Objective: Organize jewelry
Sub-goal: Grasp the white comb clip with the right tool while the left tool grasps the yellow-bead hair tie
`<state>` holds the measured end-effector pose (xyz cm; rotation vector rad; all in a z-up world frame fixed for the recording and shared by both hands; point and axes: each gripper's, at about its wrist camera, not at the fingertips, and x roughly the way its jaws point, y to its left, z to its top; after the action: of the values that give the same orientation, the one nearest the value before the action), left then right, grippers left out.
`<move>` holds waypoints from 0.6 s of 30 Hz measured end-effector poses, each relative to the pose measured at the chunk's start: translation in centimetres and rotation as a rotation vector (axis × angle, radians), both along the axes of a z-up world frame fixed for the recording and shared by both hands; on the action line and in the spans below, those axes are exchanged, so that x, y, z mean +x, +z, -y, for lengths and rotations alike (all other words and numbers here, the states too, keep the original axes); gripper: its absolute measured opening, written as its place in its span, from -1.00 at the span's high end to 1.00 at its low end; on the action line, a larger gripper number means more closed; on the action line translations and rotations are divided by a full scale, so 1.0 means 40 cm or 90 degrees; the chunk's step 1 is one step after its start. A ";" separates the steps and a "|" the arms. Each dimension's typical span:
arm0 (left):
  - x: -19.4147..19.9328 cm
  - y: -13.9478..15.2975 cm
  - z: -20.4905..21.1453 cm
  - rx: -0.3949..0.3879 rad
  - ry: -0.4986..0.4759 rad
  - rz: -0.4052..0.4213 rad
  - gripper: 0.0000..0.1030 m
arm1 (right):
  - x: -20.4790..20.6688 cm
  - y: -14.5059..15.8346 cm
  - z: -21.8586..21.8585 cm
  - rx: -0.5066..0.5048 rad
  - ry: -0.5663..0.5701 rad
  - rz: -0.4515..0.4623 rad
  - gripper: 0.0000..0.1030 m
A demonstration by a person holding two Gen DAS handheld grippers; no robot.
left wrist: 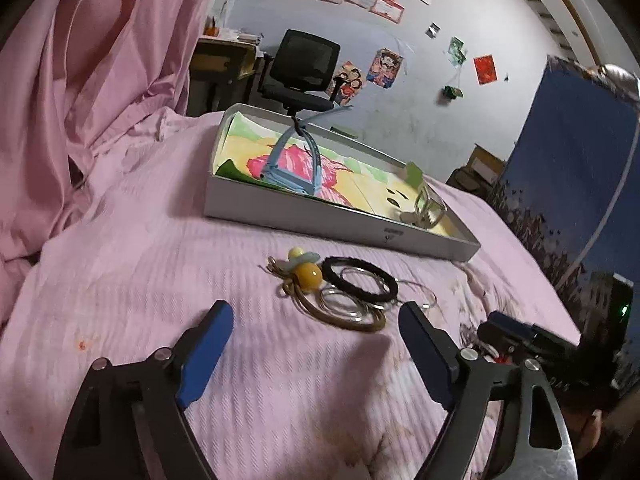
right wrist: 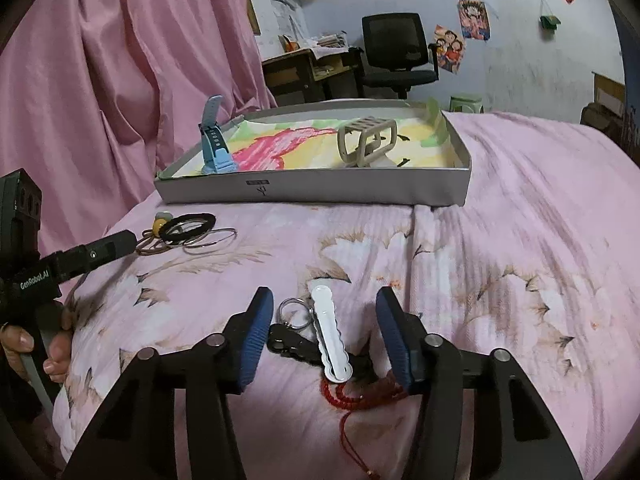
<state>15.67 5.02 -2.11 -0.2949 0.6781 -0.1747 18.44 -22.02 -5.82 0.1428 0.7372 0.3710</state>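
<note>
Home bedroom, pink bedspread (right wrist: 520,240), desk chair (right wrist: 394,50), cartoon posters (right wrist: 474,14) on wall

Pink bedspread (right wrist: 520,240) with pale flowers; grey tray (right wrist: 320,192); blue watch (right wrist: 216,148); beige watch (right wrist: 366,140); red cord (right wrist: 360,396); black band (left wrist: 360,280).

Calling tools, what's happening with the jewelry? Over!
Left tool open, short of the bangle pile. Right tool open around white hair clip. Tray holds two watches. Nothing blocking.
</note>
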 end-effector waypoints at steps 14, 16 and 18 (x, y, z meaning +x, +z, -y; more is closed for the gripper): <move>0.093 -0.012 -0.017 -0.005 0.023 -0.065 0.14 | 0.020 -0.018 -0.019 -0.015 -0.003 -0.028 0.34; 0.110 -0.013 -0.011 0.008 0.024 -0.079 0.20 | 0.021 -0.019 -0.019 -0.015 -0.003 -0.029 0.34; 0.119 -0.014 -0.001 0.019 0.017 -0.085 0.22 | 0.022 -0.021 -0.021 -0.018 -0.003 -0.032 0.34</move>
<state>20.41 5.04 -2.68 -0.2879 0.8085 -0.1200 19.33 -21.19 -6.68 0.1274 0.7920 0.3532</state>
